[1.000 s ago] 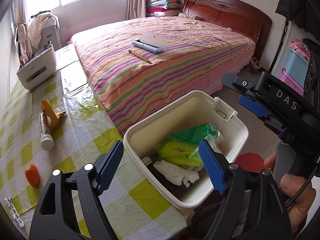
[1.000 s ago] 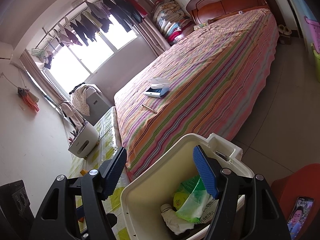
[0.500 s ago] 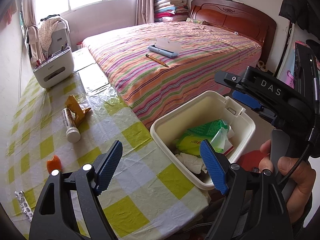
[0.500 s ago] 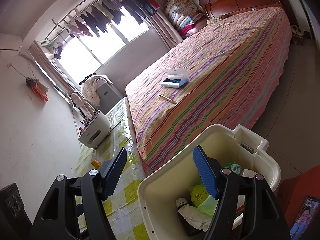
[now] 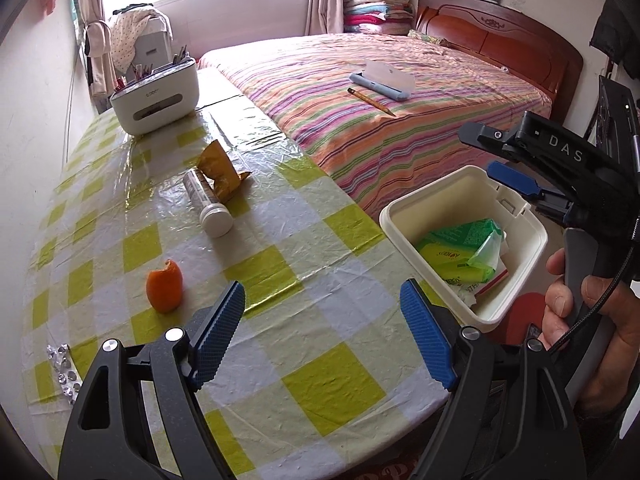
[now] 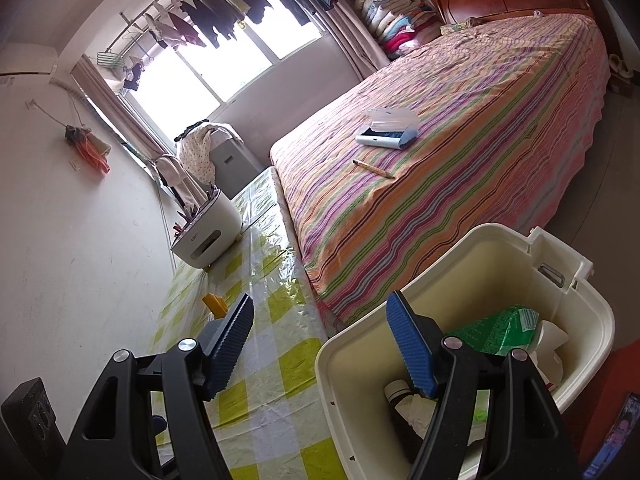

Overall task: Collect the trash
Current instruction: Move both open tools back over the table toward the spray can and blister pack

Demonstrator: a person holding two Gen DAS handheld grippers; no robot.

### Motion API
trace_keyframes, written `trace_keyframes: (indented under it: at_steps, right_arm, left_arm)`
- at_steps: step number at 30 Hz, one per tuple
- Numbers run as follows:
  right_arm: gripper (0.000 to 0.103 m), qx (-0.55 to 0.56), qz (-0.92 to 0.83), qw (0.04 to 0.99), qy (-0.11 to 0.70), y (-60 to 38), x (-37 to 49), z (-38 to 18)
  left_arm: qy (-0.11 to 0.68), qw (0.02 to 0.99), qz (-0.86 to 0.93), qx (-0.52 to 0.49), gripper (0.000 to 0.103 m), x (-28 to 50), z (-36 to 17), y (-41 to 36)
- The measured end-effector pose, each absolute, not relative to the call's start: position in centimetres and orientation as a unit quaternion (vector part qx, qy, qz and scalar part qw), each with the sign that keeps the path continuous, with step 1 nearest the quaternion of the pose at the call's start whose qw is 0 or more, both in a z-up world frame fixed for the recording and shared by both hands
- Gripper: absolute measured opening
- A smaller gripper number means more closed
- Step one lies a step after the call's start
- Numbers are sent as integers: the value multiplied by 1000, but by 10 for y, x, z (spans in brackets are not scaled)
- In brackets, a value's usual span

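Observation:
On the checked table (image 5: 328,384) lie an orange peel (image 5: 165,286), a white-capped tube (image 5: 208,204) and a yellow wrapper (image 5: 218,168) leaning on it. A foil blister strip (image 5: 60,364) rests at the near left edge. A cream bin (image 5: 424,204) beside the table holds green packets (image 5: 460,252). My left gripper (image 5: 322,292) hangs open and empty over the table, right of the peel. My right gripper (image 6: 320,302) is open and empty, one finger above the bin's rim (image 6: 332,356), the other over the table. In the left wrist view the right gripper (image 5: 480,152) hovers past the bin.
A white desk organiser (image 5: 156,96) stands at the table's far end. The striped bed (image 5: 400,120) runs along the table's right side, with a pencil (image 5: 370,101) and a pencil case (image 5: 380,80) on it. A phone (image 6: 616,440) lies on something red by the bin.
My left gripper moved left from above the bin to over the table; the peel and tube now sit nearer the middle. My right gripper also shifted left, so the bin lies further right.

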State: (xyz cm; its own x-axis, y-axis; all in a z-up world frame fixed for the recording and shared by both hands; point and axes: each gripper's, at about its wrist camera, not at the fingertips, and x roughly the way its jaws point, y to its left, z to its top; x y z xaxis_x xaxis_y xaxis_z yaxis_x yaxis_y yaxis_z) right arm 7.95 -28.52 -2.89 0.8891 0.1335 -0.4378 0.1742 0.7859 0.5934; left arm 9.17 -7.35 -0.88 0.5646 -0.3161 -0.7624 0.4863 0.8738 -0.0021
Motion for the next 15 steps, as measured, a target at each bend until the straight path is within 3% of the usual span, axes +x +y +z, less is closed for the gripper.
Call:
trace_keyframes:
  at_steps: [8,10,15]
  right_arm:
    - [67,297,8,920,254,-253,97,-29]
    - [67,289,16,921,261,-243,103,-29]
    - [67,266,43,923,276,-216,118,-29]
  left_arm:
    - [401,888,-209,79,79,93,5,-35]
    - [399,892,-197,77,85,94,8,-25]
    - [401,899,-163,65,86,103,12,5]
